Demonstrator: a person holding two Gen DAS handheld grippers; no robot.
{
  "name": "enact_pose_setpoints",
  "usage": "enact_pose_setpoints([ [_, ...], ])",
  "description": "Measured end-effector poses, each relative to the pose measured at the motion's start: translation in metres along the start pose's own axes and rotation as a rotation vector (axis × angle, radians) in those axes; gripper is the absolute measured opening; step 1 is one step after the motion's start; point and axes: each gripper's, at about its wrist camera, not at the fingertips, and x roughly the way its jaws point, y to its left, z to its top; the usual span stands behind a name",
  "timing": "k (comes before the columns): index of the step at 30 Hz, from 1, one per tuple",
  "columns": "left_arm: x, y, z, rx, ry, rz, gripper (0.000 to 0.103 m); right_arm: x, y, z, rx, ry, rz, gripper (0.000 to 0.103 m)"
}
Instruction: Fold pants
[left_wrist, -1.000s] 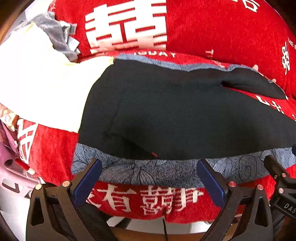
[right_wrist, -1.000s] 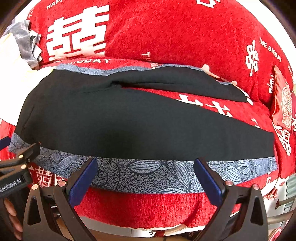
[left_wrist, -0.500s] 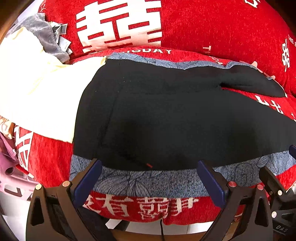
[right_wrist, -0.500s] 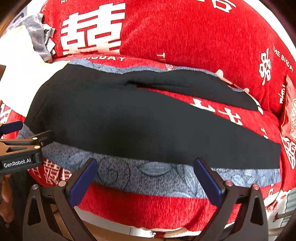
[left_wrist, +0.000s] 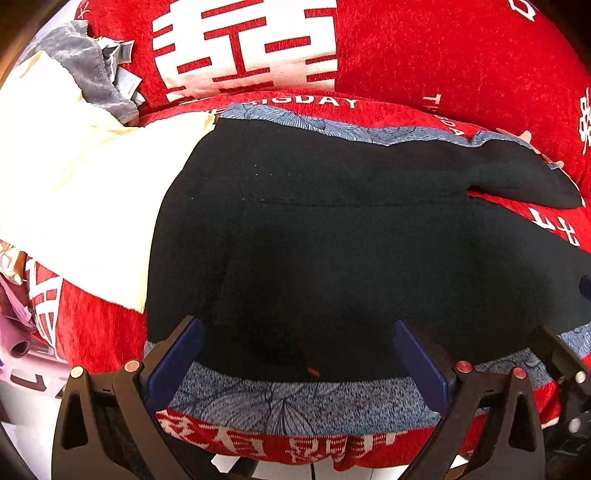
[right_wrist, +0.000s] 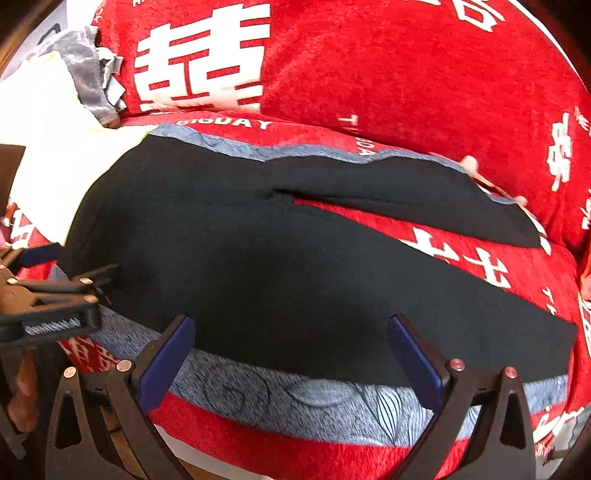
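Black pants (left_wrist: 332, 236) lie spread flat on a red sofa seat, waist to the left, legs running right; they also show in the right wrist view (right_wrist: 295, 258), where the two legs part in a narrow V. My left gripper (left_wrist: 299, 354) is open and empty over the pants' near edge by the waist. My right gripper (right_wrist: 291, 350) is open and empty over the near edge of the front leg. The left gripper also shows from the side in the right wrist view (right_wrist: 55, 291).
A blue-grey patterned cloth (left_wrist: 295, 398) lies under the pants on the red cushion (right_wrist: 406, 66) with white characters. A cream garment (left_wrist: 74, 192) and a grey fleece (left_wrist: 88, 81) lie at the left. The sofa's front edge is just below the grippers.
Both grippers have moved forward and down toward the pants' near edge; their fingertips now overlap the black fabric. Both stay open.
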Motion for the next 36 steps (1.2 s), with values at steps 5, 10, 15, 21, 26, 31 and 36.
enact_pose_setpoints([
  [5,0.011,0.000,0.012,-0.006,0.014,0.002,0.103,0.013,-0.001,0.026,-0.043,0.038,0.033,0.103],
  [10,0.021,0.001,0.029,-0.013,0.015,0.010,0.103,0.026,0.003,0.046,-0.156,0.020,0.004,0.103],
  [15,0.032,-0.001,0.046,-0.008,0.019,0.015,0.103,0.041,0.004,0.063,-0.236,-0.014,0.051,0.103],
  [21,0.044,-0.008,0.063,0.013,0.027,0.016,0.103,0.069,0.000,0.093,-0.282,0.009,0.129,0.103],
  [26,0.052,-0.005,0.076,-0.009,0.040,0.001,0.103,0.096,-0.003,0.121,-0.347,0.056,0.184,0.103],
  [31,0.062,-0.004,0.083,-0.019,0.058,0.002,0.103,0.126,-0.003,0.148,-0.401,0.088,0.220,0.103],
  [36,0.068,0.000,0.090,-0.030,0.073,-0.008,0.103,0.157,0.006,0.177,-0.454,0.118,0.341,0.103],
])
